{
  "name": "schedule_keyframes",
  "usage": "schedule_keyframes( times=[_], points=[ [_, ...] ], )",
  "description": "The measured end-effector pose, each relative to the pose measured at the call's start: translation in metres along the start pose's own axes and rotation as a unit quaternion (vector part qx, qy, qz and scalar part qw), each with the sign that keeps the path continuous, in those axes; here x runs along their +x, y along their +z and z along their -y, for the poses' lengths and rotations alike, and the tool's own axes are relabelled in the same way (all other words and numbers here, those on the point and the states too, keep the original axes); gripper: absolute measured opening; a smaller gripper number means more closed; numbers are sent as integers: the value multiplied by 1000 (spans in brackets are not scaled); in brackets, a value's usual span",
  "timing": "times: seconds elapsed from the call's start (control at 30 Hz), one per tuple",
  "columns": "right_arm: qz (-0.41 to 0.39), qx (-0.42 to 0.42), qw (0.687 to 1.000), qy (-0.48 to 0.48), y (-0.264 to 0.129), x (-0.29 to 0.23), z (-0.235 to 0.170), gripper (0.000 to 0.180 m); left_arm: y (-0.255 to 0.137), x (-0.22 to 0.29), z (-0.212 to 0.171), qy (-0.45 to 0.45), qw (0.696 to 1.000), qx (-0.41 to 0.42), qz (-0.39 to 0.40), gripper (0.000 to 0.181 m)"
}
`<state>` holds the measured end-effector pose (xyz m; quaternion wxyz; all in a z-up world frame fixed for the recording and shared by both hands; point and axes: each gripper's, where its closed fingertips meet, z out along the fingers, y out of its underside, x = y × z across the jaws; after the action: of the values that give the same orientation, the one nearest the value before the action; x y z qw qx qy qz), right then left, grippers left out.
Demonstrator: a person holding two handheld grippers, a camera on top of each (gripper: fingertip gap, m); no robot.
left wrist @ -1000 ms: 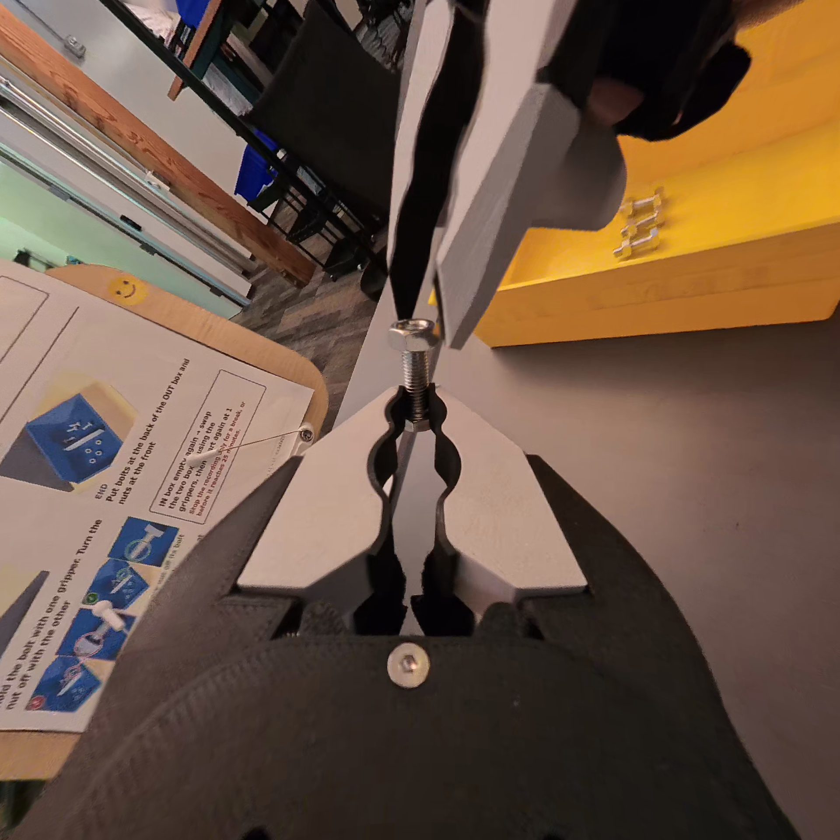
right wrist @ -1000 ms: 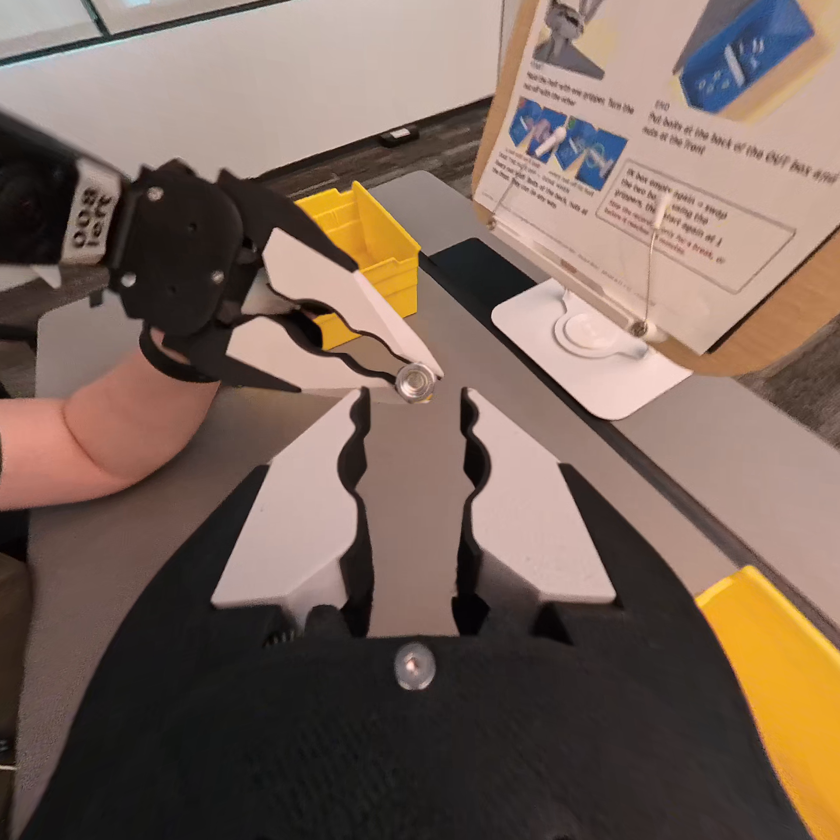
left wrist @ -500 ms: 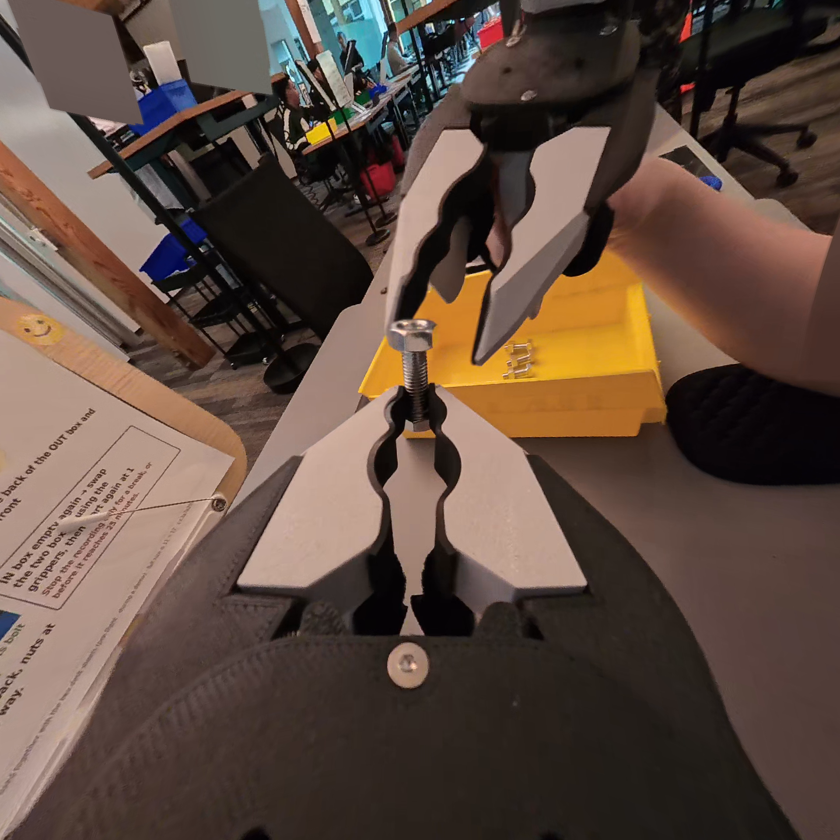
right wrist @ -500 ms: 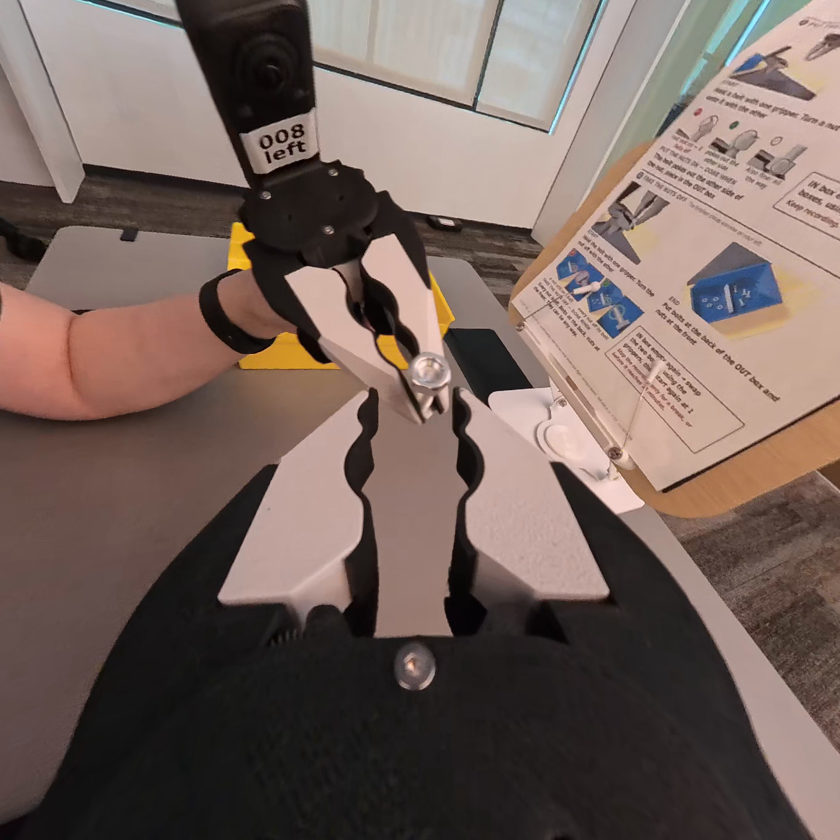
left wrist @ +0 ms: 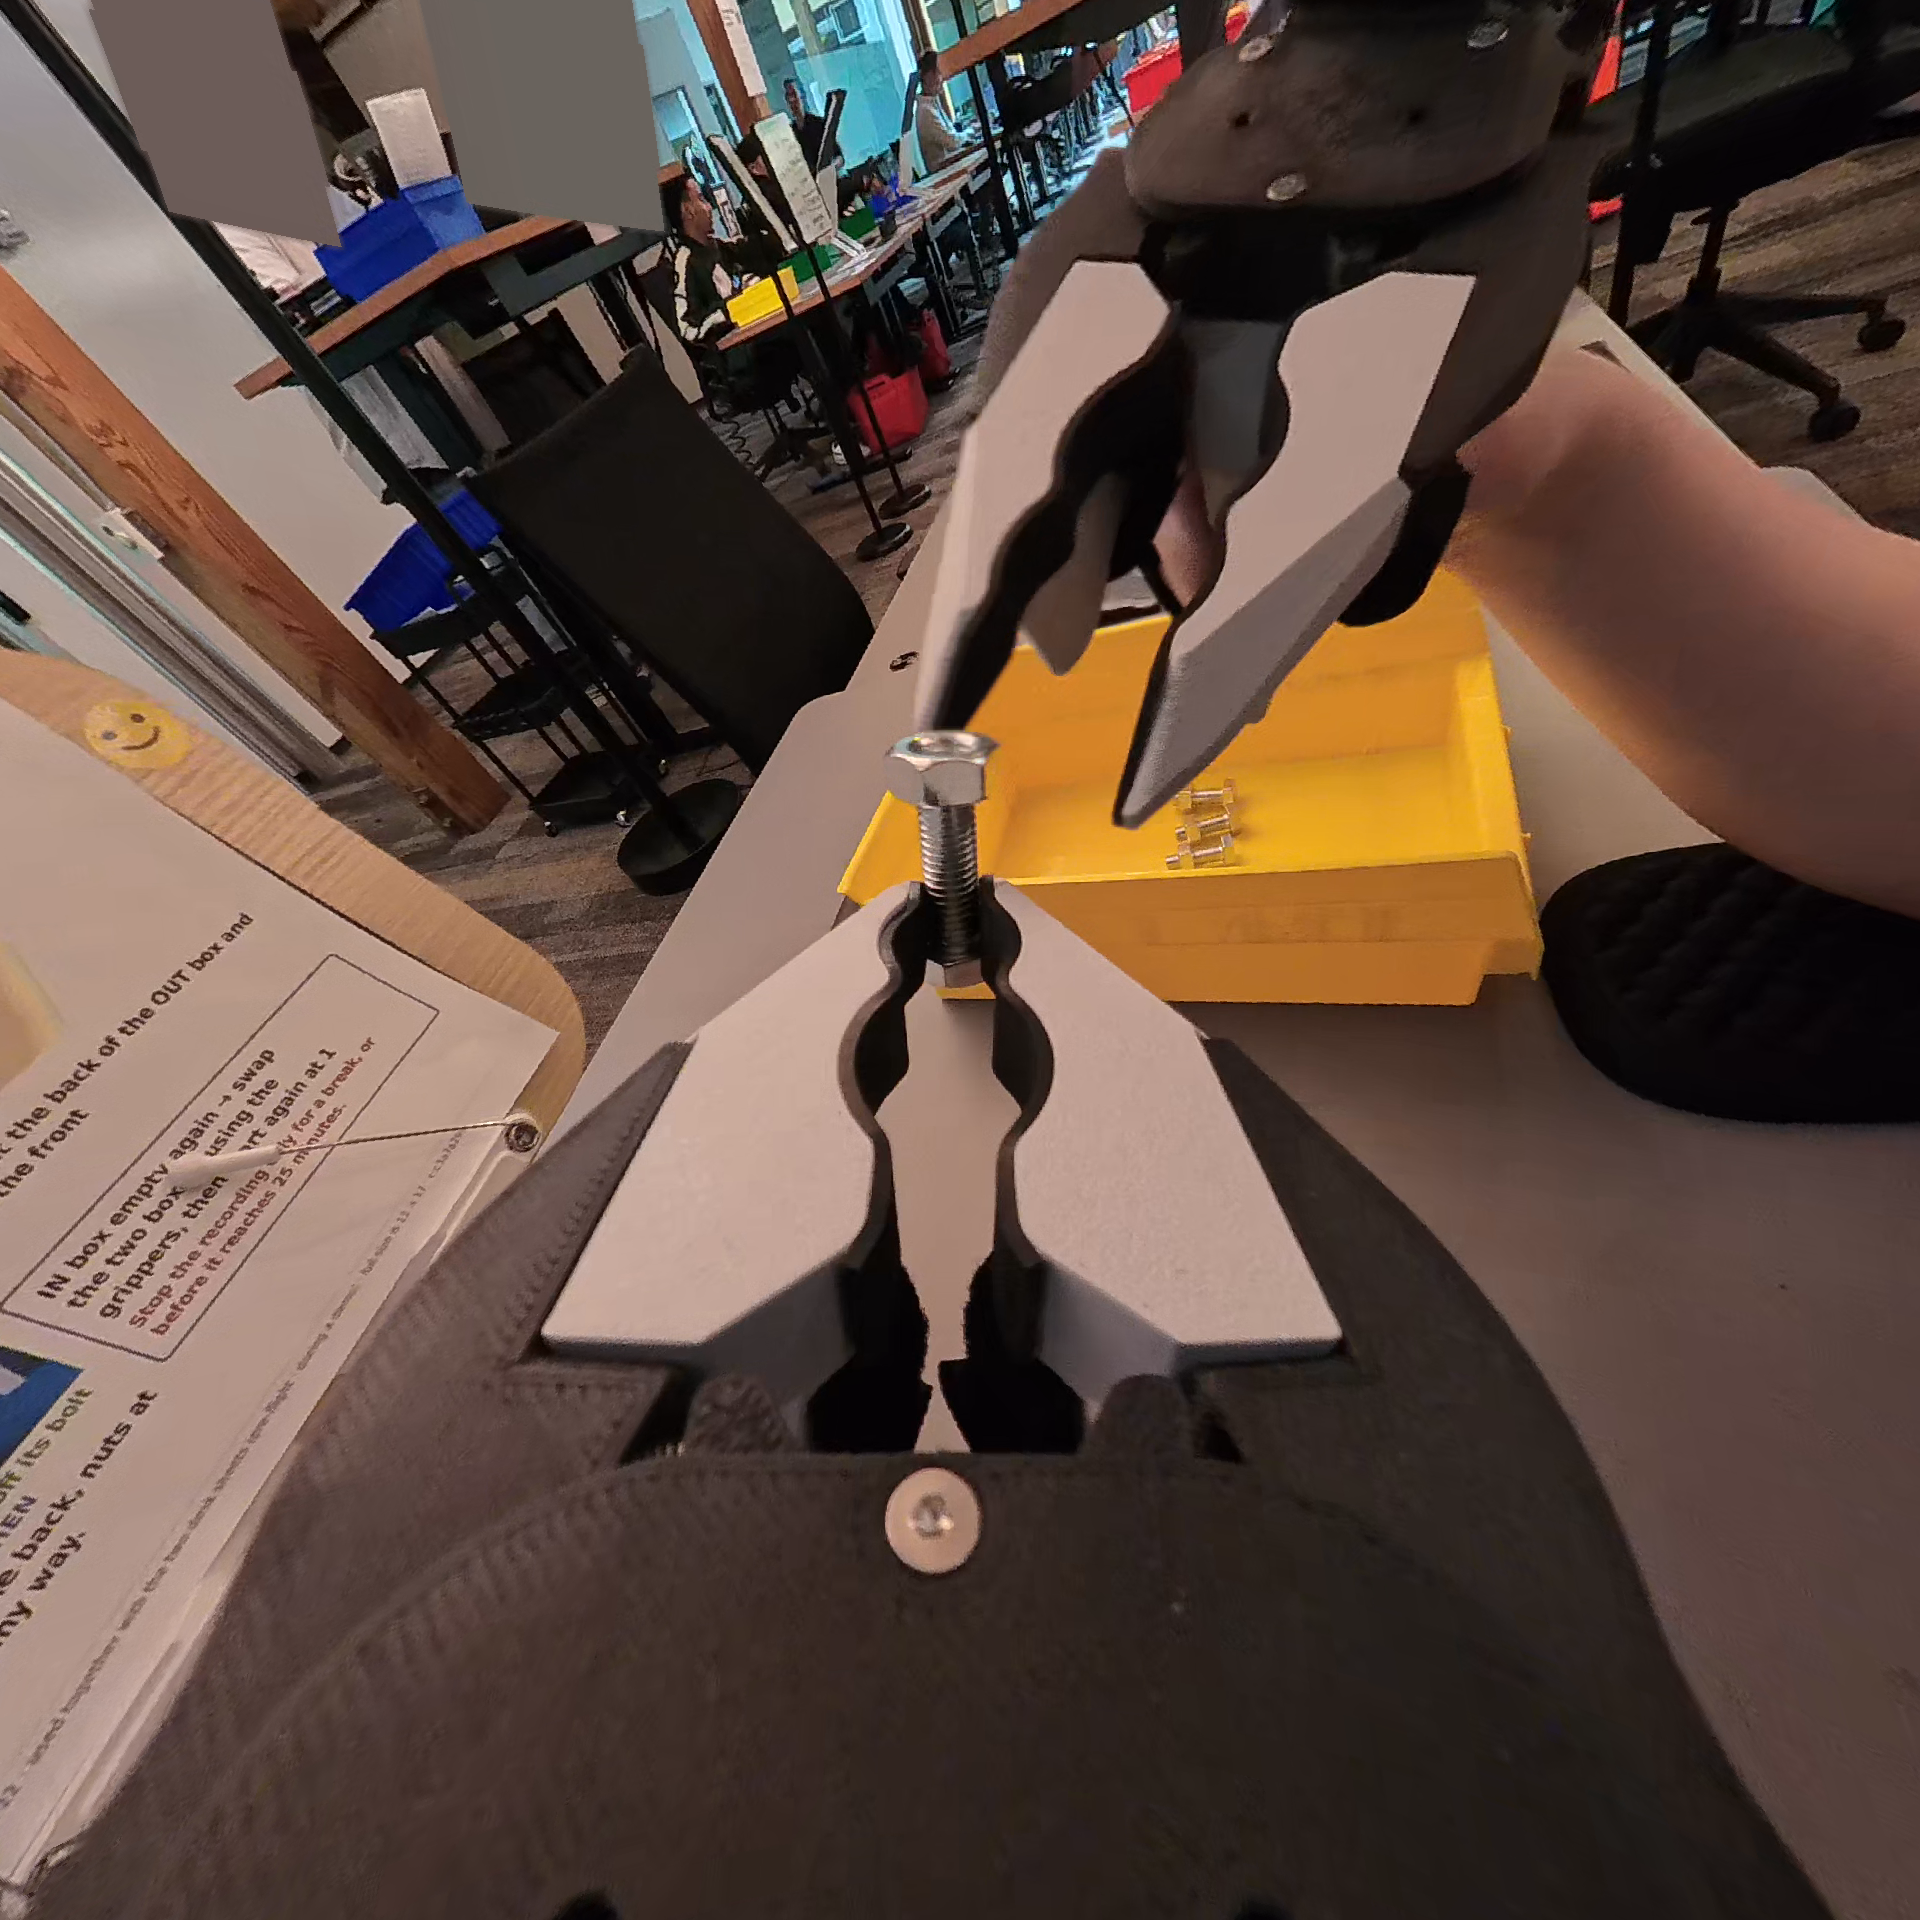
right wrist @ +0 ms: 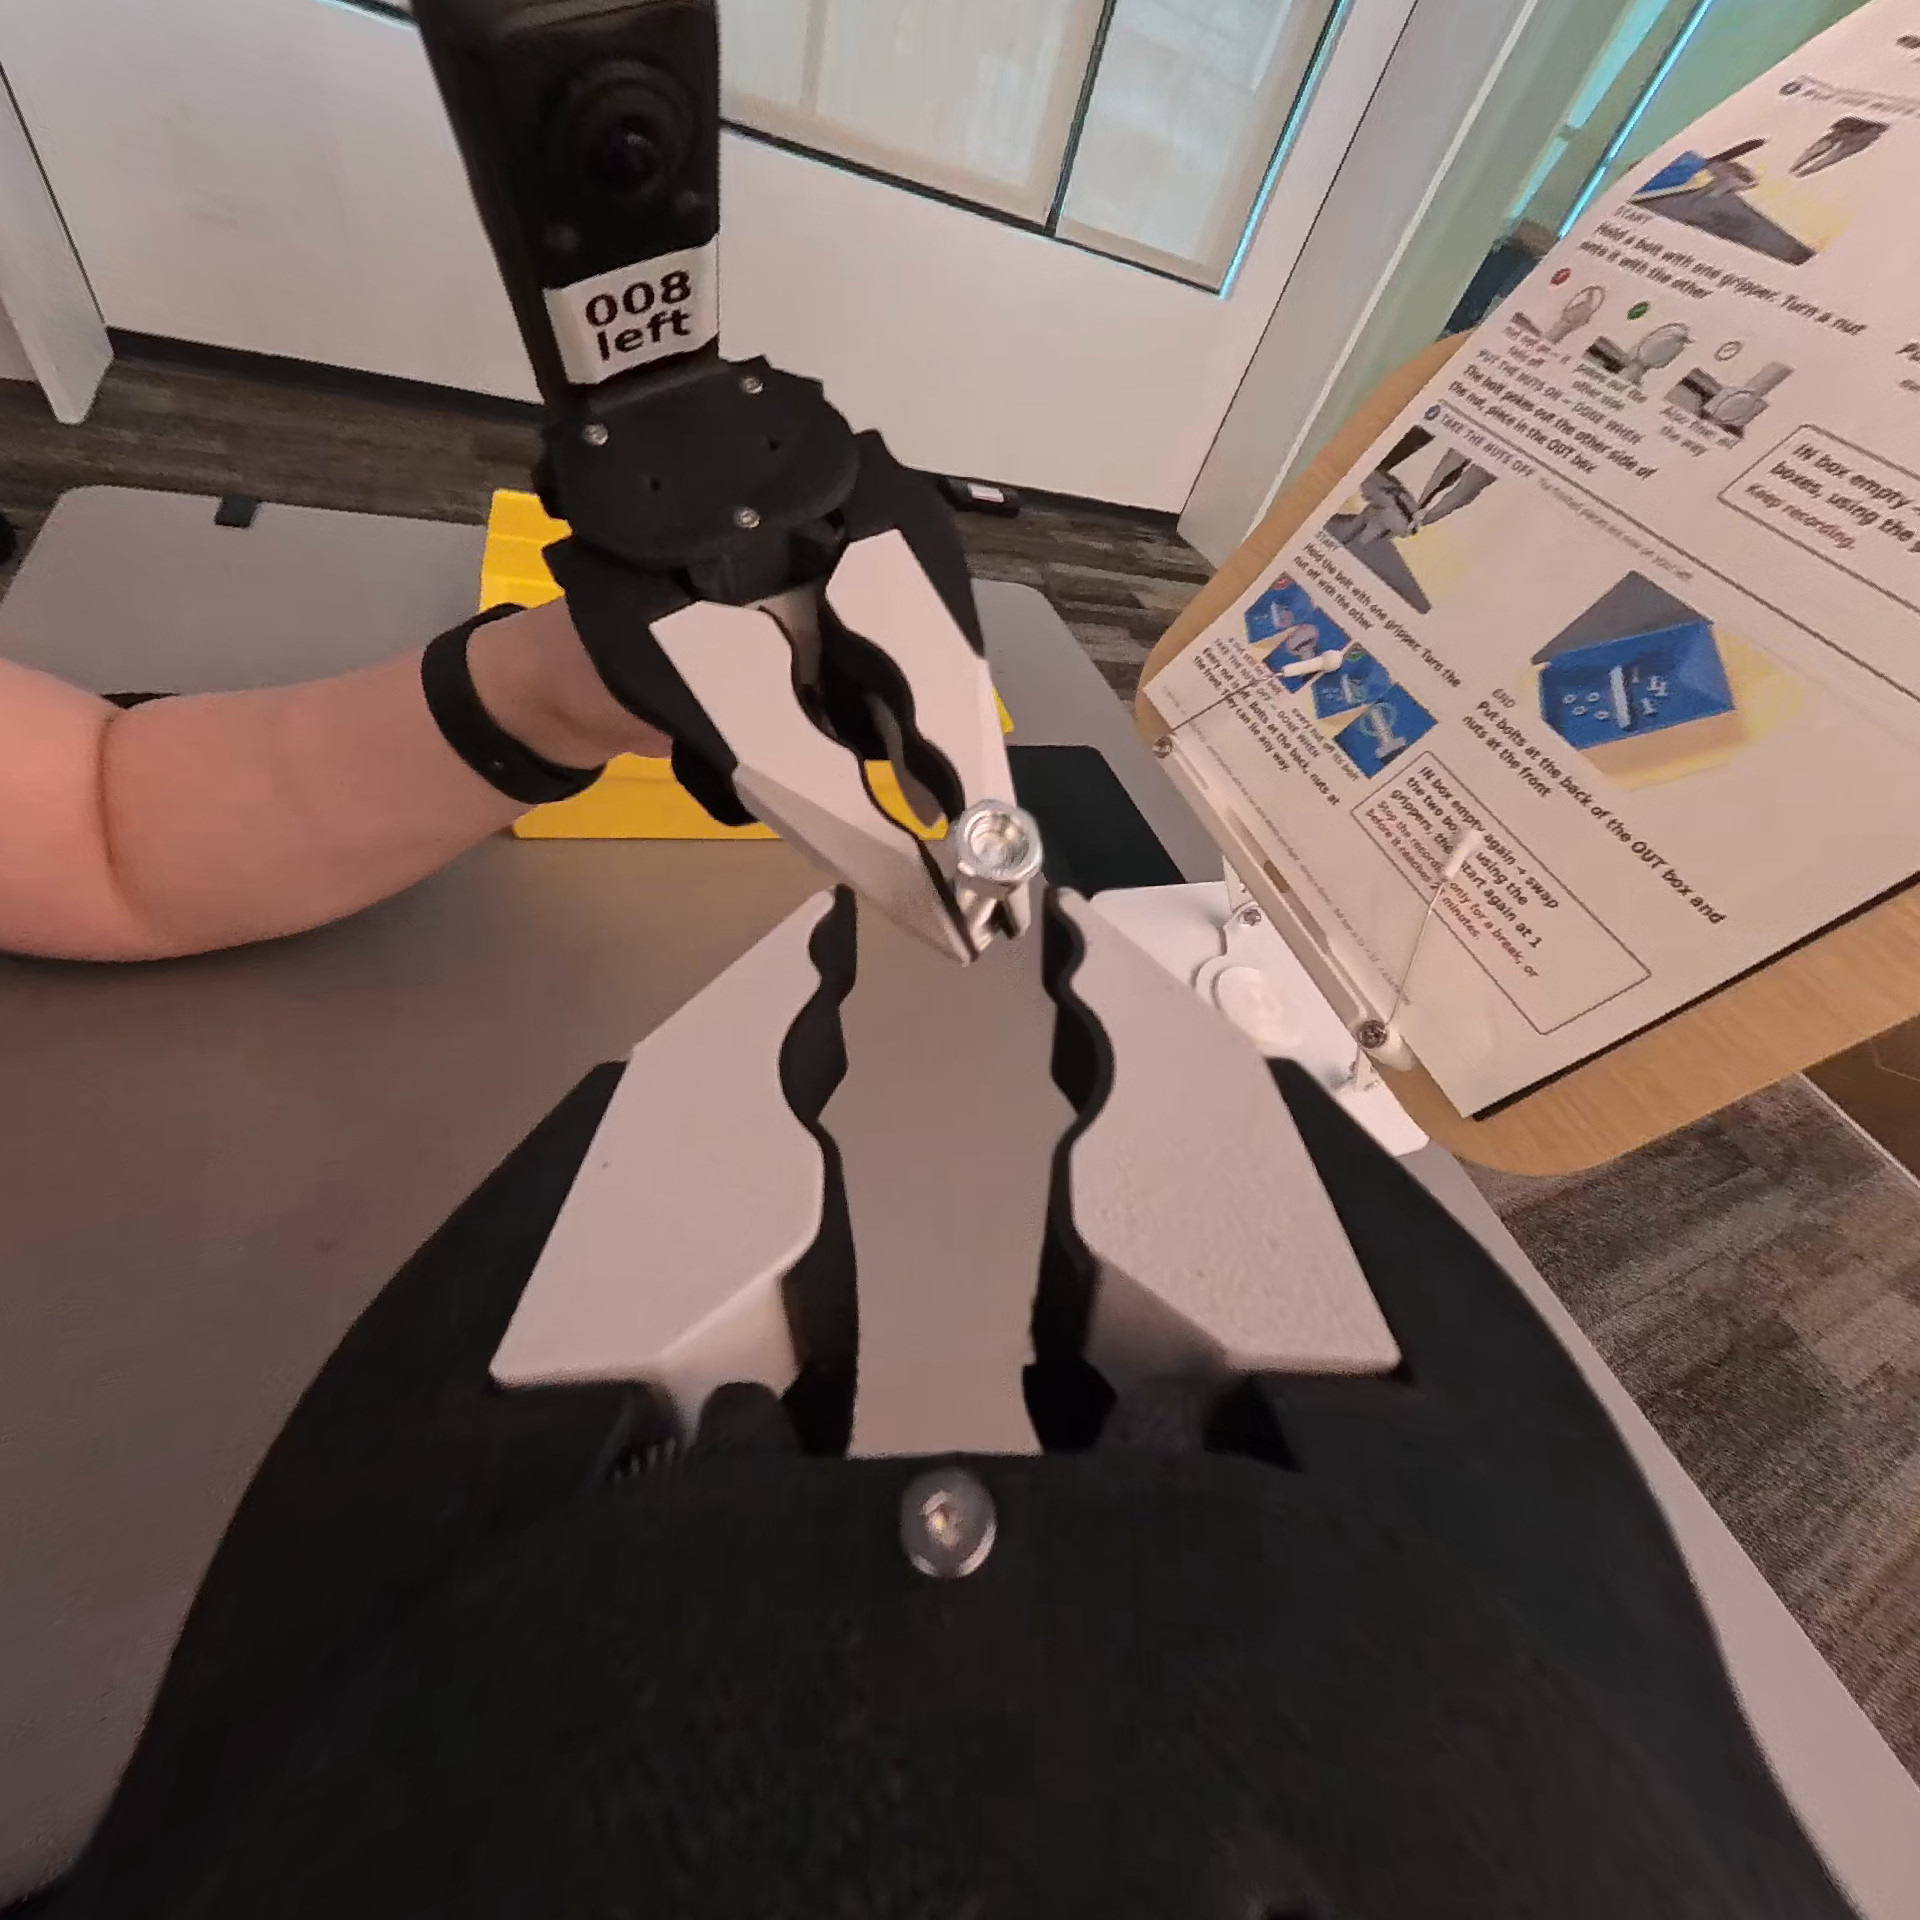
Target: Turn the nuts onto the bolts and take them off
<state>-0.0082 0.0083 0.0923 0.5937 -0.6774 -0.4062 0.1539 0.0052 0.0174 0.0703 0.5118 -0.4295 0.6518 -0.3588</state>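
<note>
My left gripper is shut on a steel bolt and holds it upright above the grey table. A hex nut sits on the bolt's free top end. My right gripper hangs open just above it, one fingertip touching or almost touching the nut, the other off to the right. In the right wrist view the nut faces me at the tip of the left gripper. It lies just beyond my open right gripper, near its right finger.
A yellow bin behind the bolt holds three small bolts. A black wrist pad lies to its right. An instruction board on a white stand is beside the grippers. A second yellow bin sits behind the left hand. My left and right fingertips are right by each other.
Both grippers have swung from a tilted pose to a level one. The open right gripper now comes down on the nut from above. The left gripper still holds the bolt.
</note>
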Motion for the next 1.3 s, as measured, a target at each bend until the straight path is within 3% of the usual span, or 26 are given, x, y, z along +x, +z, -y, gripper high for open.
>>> schedule_keyframes(
  times=[0.07,0.17,0.23,0.3,0.47,0.57,0.6,0.67,0.8,0.9,0.93,0.97,1.03,1.17,1.27,1.3],
  points=[
    [-1,10,1000,-3,2,0,3,44,1,1,0,4,1000,-2,0,7],
    [12,-5,1000,-6,2,-6,0,45,2,0,-2,6,1000,-8,5,7],
    [28,-18,999,-6,-1,-11,-4,29,2,-3,-4,5,1000,-14,12,7],
    [29,-10,1000,-4,-4,-11,-2,25,1,-4,-3,0,1000,-9,13,7],
    [14,9,1000,6,0,-5,4,57,3,3,1,6,1000,-5,2,7],
    [28,-13,1000,-5,0,-13,-2,50,2,1,1,3,1000,-5,5,7],
    [40,-24,999,-6,-1,-16,-6,33,2,-1,0,1,1000,-7,8,7],
    [39,-22,999,-2,-3,-15,-5,28,0,-4,1,-7,1000,0,13,7],
    [14,5,1000,10,1,-5,3,61,0,1,5,-10,1000,10,1,7],
    [27,-9,1000,-7,3,-13,-1,57,2,0,4,-6,1000,6,7,7],
    [40,-24,999,-13,1,-18,-6,35,1,-2,4,-8,1000,5,10,7],
    [54,-32,998,-15,0,-23,-8,25,1,-4,3,-13,1000,6,14,7],
    [30,-23,999,-6,0,-14,-5,30,0,-5,3,-24,1000,10,8,7],
    [5,13,1000,26,1,-1,6,60,3,1,3,-13,1000,5,1,7],
    [33,3,999,19,0,-12,3,57,4,1,3,-10,1000,2,6,7],
    [33,-8,999,14,-2,-13,-1,47,3,0,3,-11,1000,1,7,7]
  ],
)
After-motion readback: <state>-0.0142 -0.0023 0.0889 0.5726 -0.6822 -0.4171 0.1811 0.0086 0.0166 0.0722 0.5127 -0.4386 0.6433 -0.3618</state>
